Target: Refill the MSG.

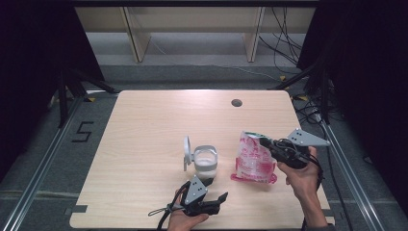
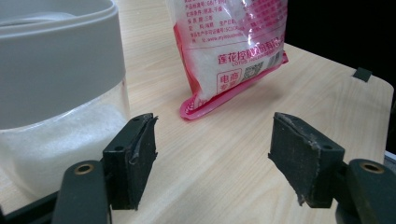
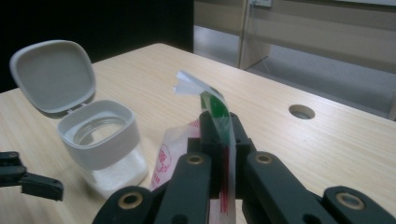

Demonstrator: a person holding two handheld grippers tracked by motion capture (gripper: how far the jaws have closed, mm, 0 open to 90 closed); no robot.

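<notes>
High view: the pink-and-white bag (image 1: 253, 161) stands on the table (image 1: 144, 125), its top edge pinched by the right gripper (image 1: 265, 143); the lidded jar (image 1: 205, 161), lid flipped up, stands just left of it, with the left gripper (image 1: 217, 193) near its base.
Left gripper view: jaws spread, nothing between; jar (image 2: 56, 93) beside the left jaw.
Right gripper view: jaws clamped on the bag's top (image 3: 219, 116)

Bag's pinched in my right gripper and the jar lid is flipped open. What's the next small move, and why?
Probably close the left gripper on the jar to steady it. Its jaws stand open beside the jar, holding nothing, while the right gripper is clamped on the top edge of the bag, which is upright just beside the jar. The lid is open, so pouring looks near.
</notes>
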